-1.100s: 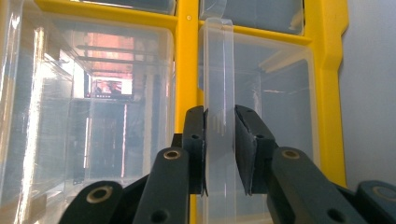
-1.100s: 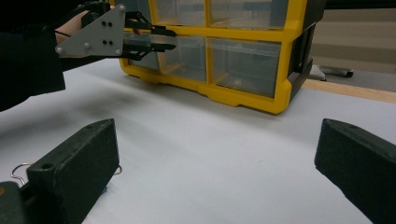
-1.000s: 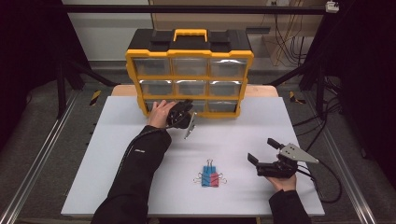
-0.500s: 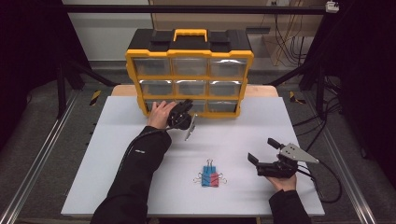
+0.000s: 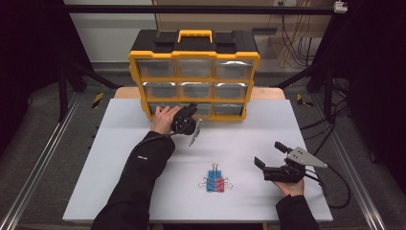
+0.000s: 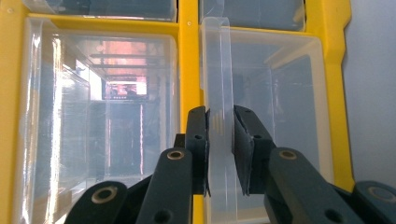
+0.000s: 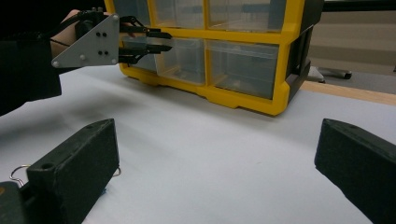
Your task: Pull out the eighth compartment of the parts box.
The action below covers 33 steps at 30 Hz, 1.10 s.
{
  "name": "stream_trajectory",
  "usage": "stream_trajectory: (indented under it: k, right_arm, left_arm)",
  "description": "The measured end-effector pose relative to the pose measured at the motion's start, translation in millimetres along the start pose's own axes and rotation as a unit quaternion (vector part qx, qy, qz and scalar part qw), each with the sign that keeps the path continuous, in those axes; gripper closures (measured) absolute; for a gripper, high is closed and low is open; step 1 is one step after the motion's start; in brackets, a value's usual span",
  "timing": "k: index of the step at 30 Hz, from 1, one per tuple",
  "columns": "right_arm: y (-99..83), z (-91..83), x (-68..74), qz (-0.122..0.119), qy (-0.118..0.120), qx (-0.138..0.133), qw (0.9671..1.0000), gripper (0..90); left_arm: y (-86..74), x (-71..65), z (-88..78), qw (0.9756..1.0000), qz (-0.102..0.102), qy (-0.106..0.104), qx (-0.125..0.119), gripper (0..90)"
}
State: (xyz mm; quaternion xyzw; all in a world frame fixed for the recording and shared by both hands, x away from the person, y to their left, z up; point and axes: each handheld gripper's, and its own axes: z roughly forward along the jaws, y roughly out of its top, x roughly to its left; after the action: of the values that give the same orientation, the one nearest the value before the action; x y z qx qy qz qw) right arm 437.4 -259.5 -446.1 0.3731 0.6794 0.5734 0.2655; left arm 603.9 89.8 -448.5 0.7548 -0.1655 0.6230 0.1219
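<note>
**Inspector:** Start at the left. What does the left gripper (image 5: pixel 189 116) have hold of?

**Assistant:** Its jaws are clamped on the clear pull tab of a drawer (image 6: pixel 261 116) in the bottom row of the yellow organizer (image 5: pixel 194 57). In the left gripper view the two black pads press on either side of the transparent tab. From the high view it is the middle drawer of that row, and in the right gripper view that drawer (image 7: pixel 180 58) stands slightly forward of its neighbours.

**Inspector:** Where does the organizer stand?

**Assistant:** Upright at the far edge of the white table (image 5: pixel 115 158), around the middle. Three rows of three clear drawers, black top, yellow handle.

**Inspector:** Moving right along the table?

**Assistant:** A small cluster of binder clips (image 5: pixel 215 183), blue and red, lies near the front edge, about centre, well apart from the organizer.

**Inspector:** And the right gripper (image 5: pixel 270 155)?

**Assistant:** Near right of the table, to the right of the clips. Its jaws stand wide apart with nothing between them, pointing toward the organizer.
</note>
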Motion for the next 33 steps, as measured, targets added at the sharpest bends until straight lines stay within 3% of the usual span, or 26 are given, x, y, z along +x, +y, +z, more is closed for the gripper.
stream_trajectory:
  k: [16,26,28,30,33]
  right_arm:
    - [0.2,-0.3,0.2,0.001,0.0,-0.001,1.0,0.4]
    - [0.3,-0.4,0.4,0.003,0.0,-0.002,1.0,0.4]
    - [0.4,-0.4,0.3,0.002,-0.001,-0.002,1.0,0.4]
    - [0.3,-0.3,0.3,0.001,0.0,-0.002,1.0,0.4]
    - [0.3,-0.4,0.2,0.001,0.0,-0.002,1.0,0.4]
  left_arm:
    - [7.5,-4.6,-15.6,0.9999,0.001,0.005,-0.01,75.8]
    - [8.5,-4.2,-21.1,0.9999,-0.007,-0.007,-0.011,73.8]
    - [8.0,-1.8,-21.7,0.9993,-0.025,-0.024,-0.013,71.4]
    - [6.9,1.2,-22.4,0.9987,-0.036,-0.035,-0.013,62.3]
    - [4.8,7.9,-22.6,0.9963,-0.066,-0.054,-0.012,57.5]
